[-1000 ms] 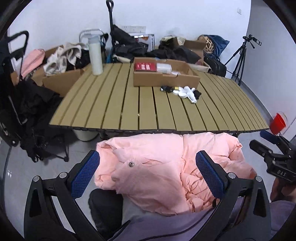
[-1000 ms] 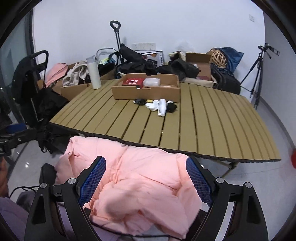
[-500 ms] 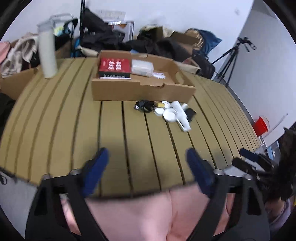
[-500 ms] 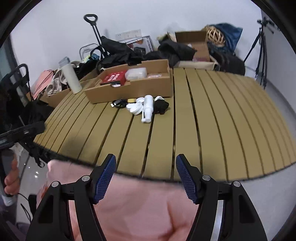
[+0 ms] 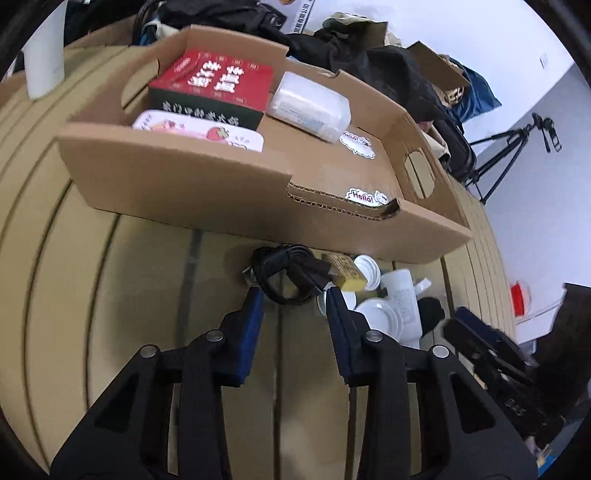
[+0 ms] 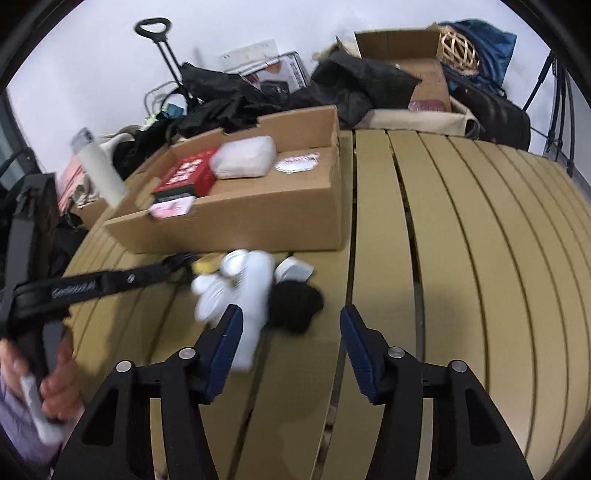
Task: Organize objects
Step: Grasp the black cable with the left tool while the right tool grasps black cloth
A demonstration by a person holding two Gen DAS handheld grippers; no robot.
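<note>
The left gripper (image 5: pixel 294 291) is held low over the slatted table (image 5: pixel 122 295), its fingers spread apart on both sides of a coiled black cable (image 5: pixel 286 271) — contact cannot be told. The cable lies just in front of the cardboard box (image 5: pixel 221 192). The right gripper (image 6: pixel 290 319) is also spread, with nothing between its fingers, near a white bottle (image 6: pixel 255 295) and a black cloth item (image 6: pixel 295 302), both a little blurred.

Slatted wooden desk (image 6: pixel 461 236), black tripod (image 5: pixel 513 147) by the wall, woven ball (image 6: pixel 459 48), blue bag (image 6: pixel 491 40), trolley handle (image 6: pixel 153 27), white wall (image 6: pixel 92 66)
</note>
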